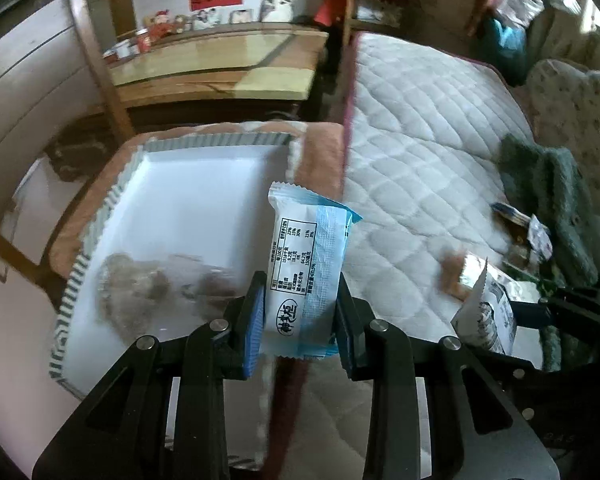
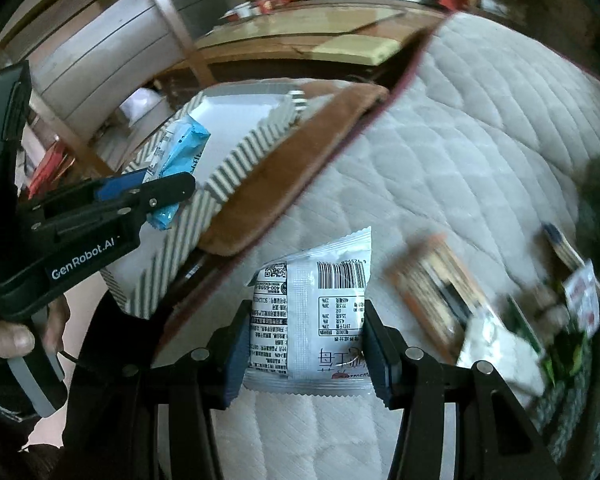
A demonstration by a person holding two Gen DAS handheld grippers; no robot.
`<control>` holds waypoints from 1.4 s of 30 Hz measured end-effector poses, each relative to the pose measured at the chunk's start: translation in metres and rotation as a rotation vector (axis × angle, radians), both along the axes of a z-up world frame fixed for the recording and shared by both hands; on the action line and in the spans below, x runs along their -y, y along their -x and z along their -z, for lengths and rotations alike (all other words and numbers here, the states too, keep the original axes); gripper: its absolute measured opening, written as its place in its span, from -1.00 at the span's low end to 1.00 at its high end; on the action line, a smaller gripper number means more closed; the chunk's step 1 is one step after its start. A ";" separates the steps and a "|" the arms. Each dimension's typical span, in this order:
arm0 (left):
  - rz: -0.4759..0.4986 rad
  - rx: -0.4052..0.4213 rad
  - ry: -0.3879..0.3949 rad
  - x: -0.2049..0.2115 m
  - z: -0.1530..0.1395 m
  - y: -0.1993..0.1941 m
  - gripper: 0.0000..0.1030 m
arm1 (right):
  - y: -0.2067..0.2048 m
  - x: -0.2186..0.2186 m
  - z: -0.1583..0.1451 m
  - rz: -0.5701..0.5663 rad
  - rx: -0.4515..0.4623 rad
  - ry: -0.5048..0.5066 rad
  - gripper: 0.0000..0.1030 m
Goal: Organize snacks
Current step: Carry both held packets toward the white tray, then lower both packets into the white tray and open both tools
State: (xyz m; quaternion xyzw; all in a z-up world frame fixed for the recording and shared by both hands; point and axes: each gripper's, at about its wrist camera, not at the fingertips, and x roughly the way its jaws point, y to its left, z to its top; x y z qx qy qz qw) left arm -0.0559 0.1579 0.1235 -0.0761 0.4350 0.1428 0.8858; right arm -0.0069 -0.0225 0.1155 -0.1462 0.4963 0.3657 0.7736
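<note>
- White quilted bed (image 1: 420,152), soft diamond stitching
- Rectangular box (image 1: 188,200), glossy white floor, striped corrugated rim
- Right gripper (image 2: 306,344), jaws clenched on crinkly white snack packet (image 2: 312,312) above the bed
- Left gripper (image 1: 300,312), jaws clenched on blue-and-white wrapper (image 1: 304,256) beside the box

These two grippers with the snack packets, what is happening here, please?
A person is tidying snacks on a quilted bed, with a gripper in each hand. The left gripper is shut on a blue and white packet, held at the edge of a white tray with a striped rim; something blurred already lies in the tray. The right gripper is shut on a white packet with a barcode, above the bed. More loose snacks wait on the quilt.
</note>
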 end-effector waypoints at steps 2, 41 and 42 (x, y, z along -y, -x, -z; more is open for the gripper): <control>-0.022 0.006 -0.003 -0.011 -0.002 0.005 -0.41 | 0.001 -0.016 -0.002 -0.028 0.003 0.003 -0.04; -0.250 -0.059 0.075 -0.129 0.043 0.021 -0.41 | -0.049 -0.210 0.033 -0.235 0.017 0.133 -0.04; -0.251 -0.060 0.074 -0.130 0.043 0.019 -0.41 | -0.050 -0.212 0.035 -0.237 0.013 0.135 -0.04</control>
